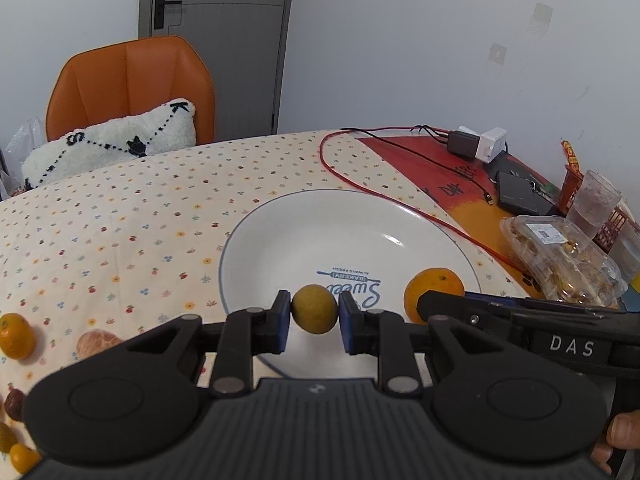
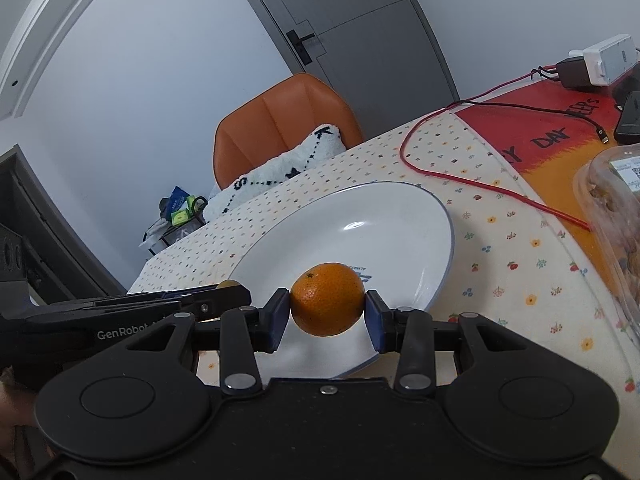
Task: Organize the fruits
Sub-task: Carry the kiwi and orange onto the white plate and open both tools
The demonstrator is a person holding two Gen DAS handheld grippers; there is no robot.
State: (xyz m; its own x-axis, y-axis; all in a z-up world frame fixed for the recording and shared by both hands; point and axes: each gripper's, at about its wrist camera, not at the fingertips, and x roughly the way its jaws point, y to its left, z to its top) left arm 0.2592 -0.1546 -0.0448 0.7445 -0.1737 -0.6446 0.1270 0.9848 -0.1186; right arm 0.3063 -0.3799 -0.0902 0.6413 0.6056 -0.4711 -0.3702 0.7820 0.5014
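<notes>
Fruit delivery to the plate (image 1: 256, 240) is the step judged to be in hand: two fruits are held at once over the near half of the white dish, neither yet set down. The left tool (image 1: 314, 314) is seen closed on a small yellow-green citrus (image 1: 314, 309), gripped across its middle by the blue pads (image 1: 283, 320), and the right tool (image 2: 327, 312) is likewise closed on an orange mandarin (image 2: 327, 299). In the left wrist view the mandarin is seen just to the right of the yellow-green fruit, with the right tool's fingers laid across its lower part; the two fruits are near each other but apart. Both fruits are nearly round, so no marked long axis can be assigned; the dark stem scar of the mandarin is seen on its upper left face in the right wrist view, which suggests a stem axis tilted up and toward the left. The orientation of the yellow-green fruit cannot be told. The next move is judged to call for lowering each fruit onto the plate floor and widening the jaws gently, with the two kept apart, since round fruit is likely to roll on the smooth glaze. More fruit (image 1: 16, 336) is left on the patterned surface (image 1: 120, 220) at the left, so the task is judged unfinished.
</notes>
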